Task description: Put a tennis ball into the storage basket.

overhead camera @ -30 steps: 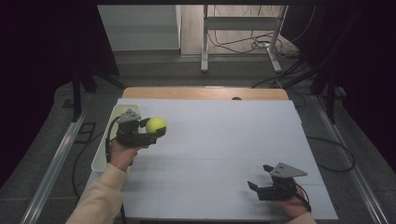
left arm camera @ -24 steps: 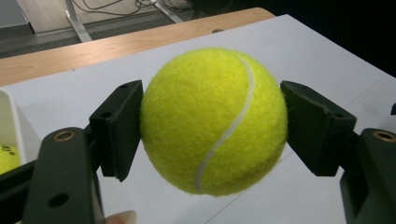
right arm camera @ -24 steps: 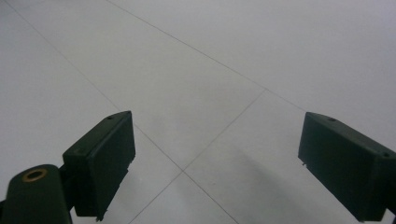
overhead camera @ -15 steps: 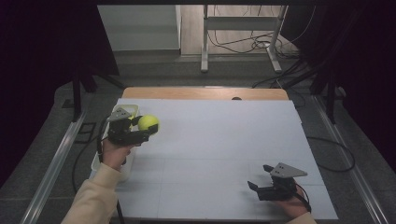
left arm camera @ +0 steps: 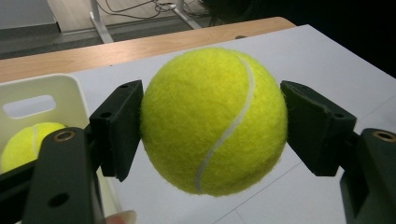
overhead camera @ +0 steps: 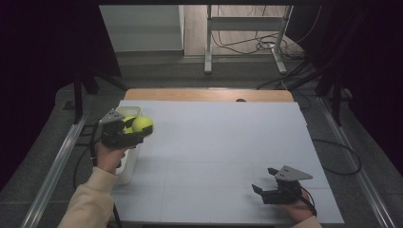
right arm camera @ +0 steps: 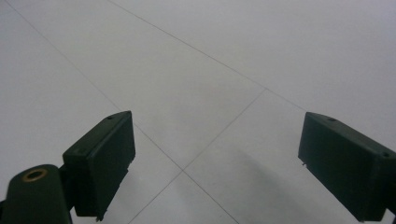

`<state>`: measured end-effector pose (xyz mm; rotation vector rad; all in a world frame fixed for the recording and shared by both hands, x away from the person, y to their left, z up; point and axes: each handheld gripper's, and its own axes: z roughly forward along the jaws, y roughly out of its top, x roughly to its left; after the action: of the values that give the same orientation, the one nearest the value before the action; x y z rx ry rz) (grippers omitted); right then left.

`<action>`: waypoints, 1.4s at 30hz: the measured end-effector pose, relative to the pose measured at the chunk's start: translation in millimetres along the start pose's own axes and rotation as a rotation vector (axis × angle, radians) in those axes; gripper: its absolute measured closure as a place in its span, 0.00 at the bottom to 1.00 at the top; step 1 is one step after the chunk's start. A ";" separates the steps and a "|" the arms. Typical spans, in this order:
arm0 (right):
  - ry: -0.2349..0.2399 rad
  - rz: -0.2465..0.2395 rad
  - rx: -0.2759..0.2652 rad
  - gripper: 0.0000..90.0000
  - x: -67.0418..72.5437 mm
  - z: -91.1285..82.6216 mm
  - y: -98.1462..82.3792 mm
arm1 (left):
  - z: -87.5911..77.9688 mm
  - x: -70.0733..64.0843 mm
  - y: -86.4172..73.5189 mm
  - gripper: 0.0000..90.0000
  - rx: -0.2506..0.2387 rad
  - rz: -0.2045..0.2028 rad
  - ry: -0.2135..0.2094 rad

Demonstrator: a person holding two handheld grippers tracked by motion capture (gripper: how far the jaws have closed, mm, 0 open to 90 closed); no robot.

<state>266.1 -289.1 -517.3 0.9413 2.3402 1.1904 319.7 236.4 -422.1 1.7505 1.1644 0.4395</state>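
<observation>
A yellow tennis ball (left arm camera: pixel 214 120) hangs above the white table, with my left gripper (overhead camera: pixel 141 128) shut on it; one jaw presses each side in the left gripper view. The ball (overhead camera: pixel 142 125) sits over the right rim of a white bin (overhead camera: pixel 124 164) at the table's left edge. A second tennis ball (left arm camera: pixel 27 143) lies inside that bin (left arm camera: pixel 51 91). My right gripper (overhead camera: pixel 264 183) rests low near the table's front right, open, with nothing but bare tabletop between its jaws (right arm camera: pixel 215 140).
The white tabletop (overhead camera: pixel 218 142) has a wooden strip (overhead camera: pixel 204 95) along its far edge. Metal rails run along the floor on both sides. Table legs and cables (overhead camera: pixel 247 42) lie on the floor beyond the far edge.
My left gripper has carried the tennis ball leftward, from over the table to the bin's rim. The right gripper has stayed still.
</observation>
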 end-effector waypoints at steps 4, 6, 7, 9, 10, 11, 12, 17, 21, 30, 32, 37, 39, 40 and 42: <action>0.000 0.000 -0.001 0.12 0.0 -0.1 0.0 | -3.3 4.4 -1.5 0.29 -0.005 -0.010 0.011; 0.003 0.000 -0.001 0.12 -0.3 0.1 0.0 | -5.1 6.6 -2.3 0.29 -0.008 -0.016 0.019; 0.003 0.001 0.000 0.12 -0.2 0.1 0.0 | -5.9 7.5 -2.5 0.29 -0.009 -0.018 0.022; 0.003 0.000 -0.001 0.12 -0.1 0.2 0.0 | -7.6 9.3 -2.8 0.29 -0.008 -0.020 0.026; 0.003 0.000 -0.001 0.12 -0.1 0.2 0.0 | -7.6 9.3 -2.8 0.29 -0.008 -0.020 0.026; 0.003 0.000 -0.001 0.12 -0.2 0.1 0.1 | -9.8 11.6 -3.2 0.29 -0.010 -0.024 0.033; 0.002 0.000 0.000 0.12 -0.2 0.1 0.1 | -10.9 12.8 -3.5 0.29 -0.010 -0.026 0.036; -0.001 0.000 0.001 0.12 -0.1 0.1 0.1 | -14.0 16.5 -4.5 0.29 -0.010 -0.032 0.048; -0.001 0.000 0.000 0.12 -0.1 0.1 0.1 | -17.3 20.3 -5.0 0.29 -0.011 -0.038 0.061; -0.001 -0.003 0.003 0.12 -0.1 0.4 0.1 | -22.2 26.7 -5.3 0.29 -0.016 -0.050 0.083; -0.001 -0.003 0.003 0.12 -0.1 0.5 0.0 | -23.3 29.3 -5.9 0.29 -0.013 -0.054 0.092; 0.001 -0.002 0.000 0.12 -0.1 0.7 0.0 | -25.3 36.2 -6.9 0.29 -0.011 -0.067 0.115; 0.002 -0.001 0.000 0.12 0.0 0.9 0.0 | -25.2 37.9 -6.7 0.29 -0.010 -0.071 0.122; 0.001 -0.002 0.001 0.12 0.0 0.9 0.0 | -25.0 39.3 -6.5 0.29 -0.008 -0.073 0.125; 0.001 -0.002 0.000 0.12 0.1 1.0 0.0 | -24.7 41.5 -6.1 0.29 -0.007 -0.076 0.132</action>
<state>266.6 -288.5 -517.9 0.9384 2.3416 1.1900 319.0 285.1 -423.6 1.6862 1.3163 0.5183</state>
